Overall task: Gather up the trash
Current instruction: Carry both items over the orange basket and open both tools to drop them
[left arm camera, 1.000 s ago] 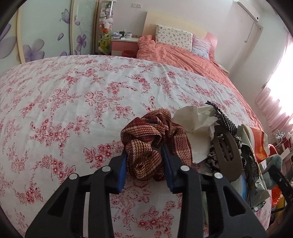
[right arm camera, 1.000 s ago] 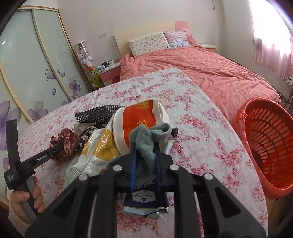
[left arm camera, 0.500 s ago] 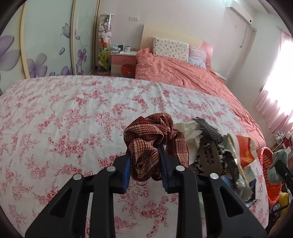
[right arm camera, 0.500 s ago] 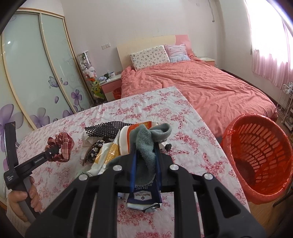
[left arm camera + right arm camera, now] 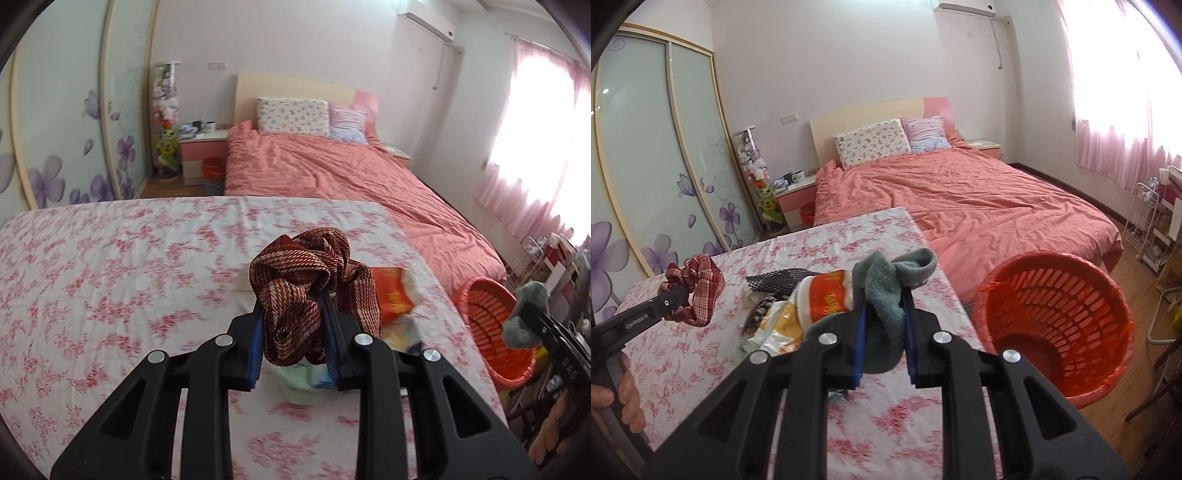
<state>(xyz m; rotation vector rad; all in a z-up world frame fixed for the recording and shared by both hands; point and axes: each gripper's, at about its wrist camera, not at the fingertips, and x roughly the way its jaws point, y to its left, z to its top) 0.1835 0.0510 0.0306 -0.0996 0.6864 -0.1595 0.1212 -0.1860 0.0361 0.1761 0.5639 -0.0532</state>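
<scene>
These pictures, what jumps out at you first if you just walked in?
The left gripper pinches a red striped scrunchie above the flowery tablecloth. The right gripper pinches a grey sock. Beside the table's right edge stands a big orange basket, with a pink bed behind.

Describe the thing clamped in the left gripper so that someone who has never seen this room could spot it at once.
Start at the table with the red-flowered cloth that stands at the foot of the pink bed. Above its left side the left gripper holds a scrunchie, a ruffled ring of dark red and cream checked fabric. The other held item, the sock in the right gripper, is plain grey-green.
</scene>
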